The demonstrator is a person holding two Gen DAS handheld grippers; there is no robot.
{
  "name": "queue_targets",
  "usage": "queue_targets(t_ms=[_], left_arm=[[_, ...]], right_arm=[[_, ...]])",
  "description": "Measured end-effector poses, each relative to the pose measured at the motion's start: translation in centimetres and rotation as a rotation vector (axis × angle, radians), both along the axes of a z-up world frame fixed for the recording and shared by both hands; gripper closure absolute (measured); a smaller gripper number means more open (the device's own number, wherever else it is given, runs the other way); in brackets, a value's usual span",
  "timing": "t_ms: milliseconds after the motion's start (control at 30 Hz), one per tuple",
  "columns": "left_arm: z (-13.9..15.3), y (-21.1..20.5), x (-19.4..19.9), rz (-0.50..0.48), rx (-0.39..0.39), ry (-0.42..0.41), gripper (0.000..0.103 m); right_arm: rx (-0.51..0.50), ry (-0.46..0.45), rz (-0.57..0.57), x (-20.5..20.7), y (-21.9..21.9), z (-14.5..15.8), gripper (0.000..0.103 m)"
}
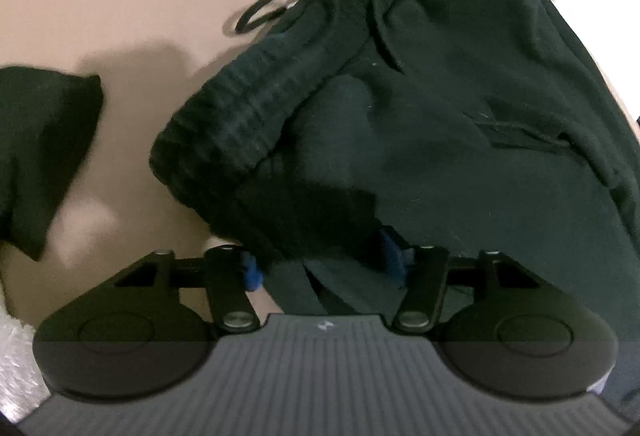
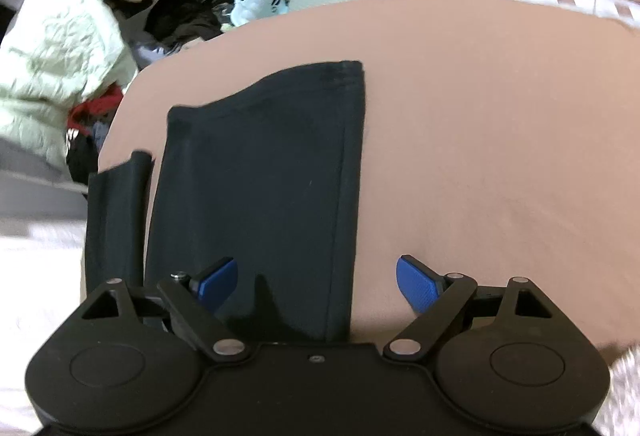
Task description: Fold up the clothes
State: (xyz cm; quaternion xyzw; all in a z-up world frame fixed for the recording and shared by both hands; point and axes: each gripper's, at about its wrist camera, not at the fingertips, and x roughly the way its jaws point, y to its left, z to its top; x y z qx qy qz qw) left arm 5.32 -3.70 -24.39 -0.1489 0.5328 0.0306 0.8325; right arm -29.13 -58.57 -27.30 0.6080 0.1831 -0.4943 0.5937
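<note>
Tan bedsheet [image 2: 480, 116] bears one dark trousers [image 1: 440, 108], two tongs above.

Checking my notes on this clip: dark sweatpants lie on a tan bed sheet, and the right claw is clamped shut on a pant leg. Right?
Not quite. The right claw stands open, its blue pads clear of the dark sweatpants on the tan bed sheet; the right wrist view shows it.

Blk sweatpants [image 1: 440, 96], tan sheet [image 2: 500, 116]

left tool [image 1: 322, 264]: jaws half-closed, angled down | right tool [image 2: 316, 282]: jaws spread wide
</note>
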Motion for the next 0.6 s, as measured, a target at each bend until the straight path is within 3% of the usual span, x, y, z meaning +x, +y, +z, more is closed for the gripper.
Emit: queue_targets(t_ms=[100,167,200,267,333,433,500,567,600], left_arm=[[0.4,0.0,-0.1,0.023,0.025,0.006,0.043],[0.5,-0.1,0.0,0.051,0.019,0.02,0.034],[0.3,0.2,0.4,0.062,0.018,0.025,0.031],[-0.2,0.4,1.0,0.075,0.041,0.042,0.014],[-0.5,0.5,1.6,0.086,0.038,0.066,0.011],[0.0,0.6,2.6,0.04,0.025,0.111,0.012],[0.4,0.4,3.2,-0.005,0.05,0.131,0.012],[0.1,0.4,3.4,-0.012,0.048,0.146,0.011],[-0.3,0.5,3.3,-0.003,0.038,0.146,0.011]], right_arm=[[-0.016,0.057,0.025,0.4,-0.3,0.1,0.013],[-0.025,0.081,0.026,-0.7,-1.0,0.3,0.013],[-0.027,0.078,0.017,-1.3,-1.3,0.4,0.013],[-0.033,0.054,-0.023,-2.4,-1.6,1.0,0.013],[-0.025,0.05,-0.018,-2.6,-2.9,1.6,0.012],[0.075,-0.087,0.159,-3.2,-6.2,1.9,0.012],[0.081,-0.177,0.338,-3.6,-8.0,2.5,0.012],[0.035,-0.161,0.448,-4.1,-8.8,3.3,0.012],[0.006,-0.109,0.443,-4.5,-8.7,3.6,0.012]])
